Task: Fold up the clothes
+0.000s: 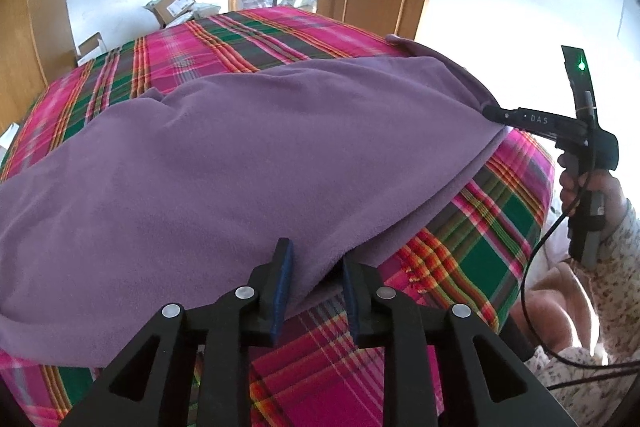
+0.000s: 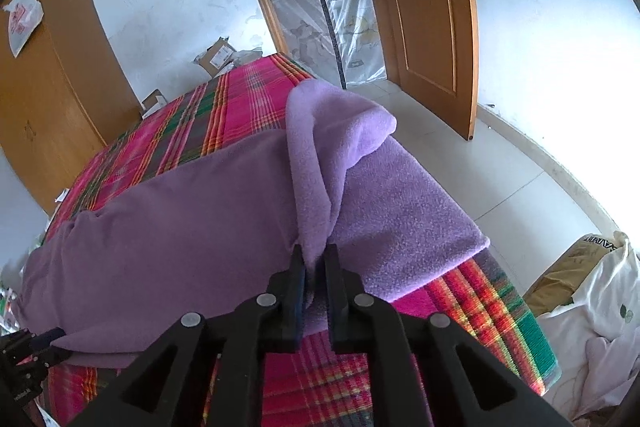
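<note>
Purple fleece garment (image 1: 240,155) lies spread on the plaid bedspread (image 1: 500,247). Left gripper (image 1: 316,267) has its jaws parted, fleece edge loose between them. Right gripper (image 2: 314,267) is pinching a bunched fold of it, jaws nearly together

Purple fleece garment (image 1: 224,163) lies spread across centre of frame on pink plaid bedspread (image 1: 248,35), folded over itself, near edge draped lower right, one corner bunched upward at right.
</note>
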The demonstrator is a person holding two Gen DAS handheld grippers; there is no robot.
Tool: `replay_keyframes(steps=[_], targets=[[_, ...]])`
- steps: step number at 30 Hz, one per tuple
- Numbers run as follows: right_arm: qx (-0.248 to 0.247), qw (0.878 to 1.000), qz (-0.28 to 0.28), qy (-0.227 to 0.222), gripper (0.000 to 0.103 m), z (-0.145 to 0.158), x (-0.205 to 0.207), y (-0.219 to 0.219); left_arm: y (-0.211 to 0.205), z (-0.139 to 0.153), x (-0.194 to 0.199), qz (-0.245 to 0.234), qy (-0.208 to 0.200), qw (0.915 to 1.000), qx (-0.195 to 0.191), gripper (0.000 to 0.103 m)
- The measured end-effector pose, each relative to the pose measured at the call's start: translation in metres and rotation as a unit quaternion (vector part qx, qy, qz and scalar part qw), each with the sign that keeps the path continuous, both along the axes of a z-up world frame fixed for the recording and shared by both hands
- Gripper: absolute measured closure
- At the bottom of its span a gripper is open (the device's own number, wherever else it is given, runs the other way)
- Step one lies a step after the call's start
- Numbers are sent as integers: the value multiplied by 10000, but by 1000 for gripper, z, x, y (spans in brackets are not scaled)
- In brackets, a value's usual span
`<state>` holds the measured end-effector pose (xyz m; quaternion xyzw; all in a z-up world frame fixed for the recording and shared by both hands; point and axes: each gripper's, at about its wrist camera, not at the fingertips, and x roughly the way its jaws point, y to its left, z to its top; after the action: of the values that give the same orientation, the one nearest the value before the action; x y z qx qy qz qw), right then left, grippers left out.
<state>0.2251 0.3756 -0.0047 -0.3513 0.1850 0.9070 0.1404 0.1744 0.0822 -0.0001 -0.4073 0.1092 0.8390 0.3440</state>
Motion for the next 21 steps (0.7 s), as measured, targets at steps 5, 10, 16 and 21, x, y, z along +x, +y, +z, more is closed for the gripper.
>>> replay_keyframes(steps=[5,10,16,21], targets=[[383,9989,244,-87,88,12,4,-6,-5,10,-6,-34,-295,9994,174,78],[599,9970,466,143,85,34,11,-5,-4,27,-10,-252,-412,9975,522,78],[741,9952,616,193,78,56,-10,0,23,43,-5,-773,-225,9958,444,75],[813,9936,786,-37,76,60,-63,8,48,34,-23,-828,-395,9947,456,75]])
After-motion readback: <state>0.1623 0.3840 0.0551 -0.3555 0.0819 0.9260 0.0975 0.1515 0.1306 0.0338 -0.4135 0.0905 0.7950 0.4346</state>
